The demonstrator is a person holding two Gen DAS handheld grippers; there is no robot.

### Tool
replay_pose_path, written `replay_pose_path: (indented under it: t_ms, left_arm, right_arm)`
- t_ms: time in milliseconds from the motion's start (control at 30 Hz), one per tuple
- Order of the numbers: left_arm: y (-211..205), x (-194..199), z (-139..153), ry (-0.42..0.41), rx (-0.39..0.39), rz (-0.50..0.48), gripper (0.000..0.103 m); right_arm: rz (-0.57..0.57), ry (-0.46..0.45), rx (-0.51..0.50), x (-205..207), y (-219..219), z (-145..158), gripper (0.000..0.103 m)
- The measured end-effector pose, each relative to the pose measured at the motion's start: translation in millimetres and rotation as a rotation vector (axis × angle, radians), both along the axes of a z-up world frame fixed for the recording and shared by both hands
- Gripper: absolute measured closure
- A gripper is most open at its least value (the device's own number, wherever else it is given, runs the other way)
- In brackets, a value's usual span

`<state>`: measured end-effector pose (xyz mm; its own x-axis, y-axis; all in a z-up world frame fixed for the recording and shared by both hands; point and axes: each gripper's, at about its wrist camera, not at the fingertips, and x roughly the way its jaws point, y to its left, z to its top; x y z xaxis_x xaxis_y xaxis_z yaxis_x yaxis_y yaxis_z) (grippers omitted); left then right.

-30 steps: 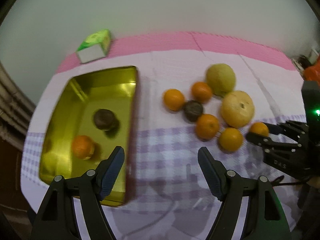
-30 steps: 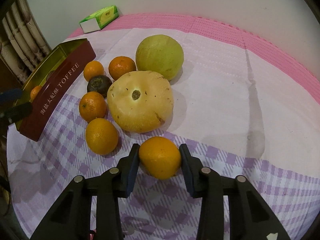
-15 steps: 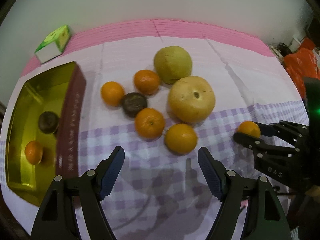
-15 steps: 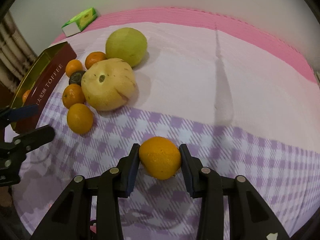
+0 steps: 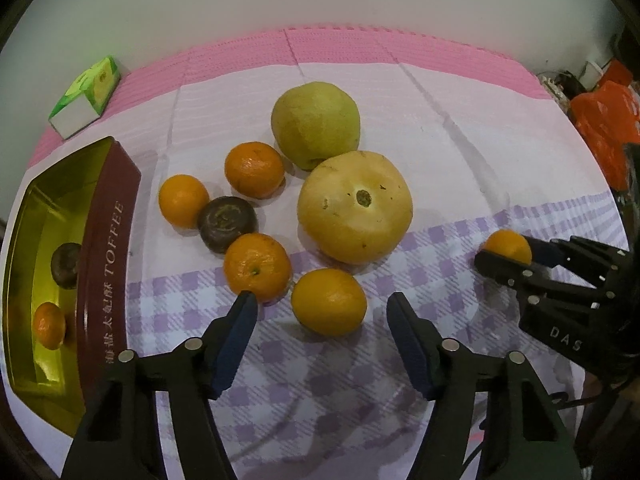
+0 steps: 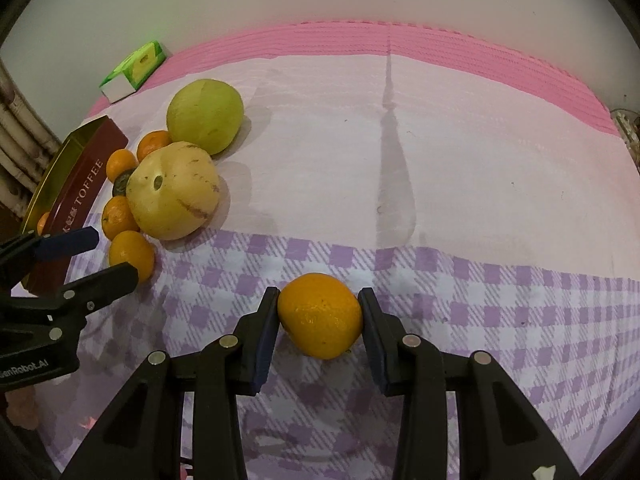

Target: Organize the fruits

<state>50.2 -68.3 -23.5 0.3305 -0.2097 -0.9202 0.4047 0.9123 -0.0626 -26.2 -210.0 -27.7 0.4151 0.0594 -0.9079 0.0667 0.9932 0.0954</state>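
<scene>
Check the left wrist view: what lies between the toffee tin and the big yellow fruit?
Between the toffee tin and big yellow fruit lie three small oranges and one dark brown fruit, seen in the left wrist view.

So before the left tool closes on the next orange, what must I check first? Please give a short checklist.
1. Right tool grips its small orange: ok.
2. Left tool, jaws just narrowing, nothing pressed yet: ok.
3. Nearest orange on the checked cloth lies between the left fingers: ok.
4. Neighbouring orange close beside the left fingertip: not ok.
5. Gold toffee tin has free room: ok.
</scene>
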Motion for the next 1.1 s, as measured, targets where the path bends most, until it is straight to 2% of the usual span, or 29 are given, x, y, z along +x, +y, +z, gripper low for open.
replay_pose_path:
  t_ms: [233,367,567,767,833,867,1100]
  left_arm:
    - [-11,-1,2,-0.027,0.026,-0.011,0.040]
    - [-9,1,0,-0.006,0.027,-0.005,0.051]
    - [-3,3,-8,0.026,0.019,0.038,0.053]
    - [-9,3,-9,0.015,0.025,0.026,0.053]
    - [-9,4,-11,0.019,0.023,0.027,0.056]
    - [-8,4,-12,0.023,0.017,0.025,0.062]
    - [-7,0,-11,0.022,0.015,0.014,0.062]
  right_arm:
    - [-0.021,-0.004,0.018,1,-6,-1,0.066]
    - [-0.020,-0.003,0.032,1,-5,0,0.066]
    - [-0.019,-0.004,0.035,1,-6,1,0.066]
    - [-0.018,-0.005,0.031,1,-6,0,0.066]
    - [-0.015,-0.006,0.025,1,-5,-1,0.066]
    - [-0.015,-0.006,0.024,1,-5,-1,0.066]
    - [-0.014,-0.006,0.021,0,-5,-1,0.066]
